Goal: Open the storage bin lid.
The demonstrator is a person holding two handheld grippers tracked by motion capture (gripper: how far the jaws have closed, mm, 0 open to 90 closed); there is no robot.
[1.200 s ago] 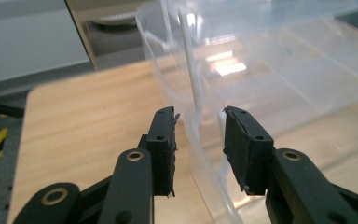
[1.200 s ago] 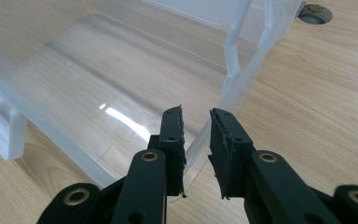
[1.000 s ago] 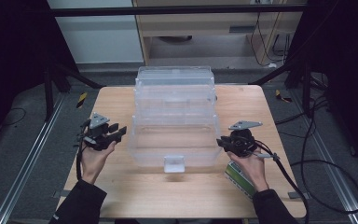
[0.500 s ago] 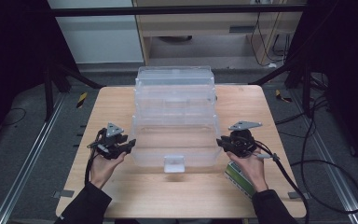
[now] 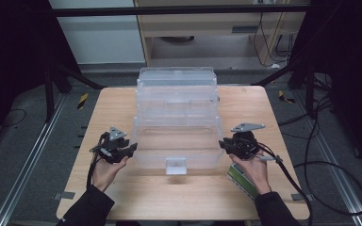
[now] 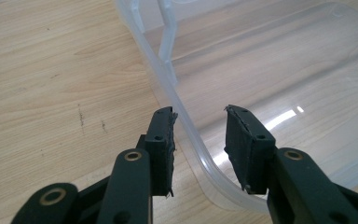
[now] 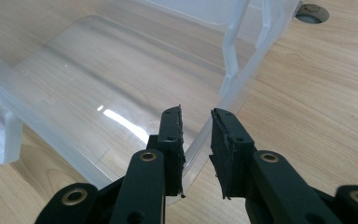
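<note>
The clear bin (image 5: 176, 141) sits mid-table. The left gripper (image 6: 199, 135) straddles its left rim, jaws just closing but apart; the right gripper (image 7: 196, 140) is clamped on the right rim. Next: left pinches, then lift evenly.

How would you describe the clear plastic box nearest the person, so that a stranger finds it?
On the wooden table stands a stepped row of clear plastic boxes. The nearest clear plastic box is lowest; alone, it shows a small clear tab on its front.
</note>
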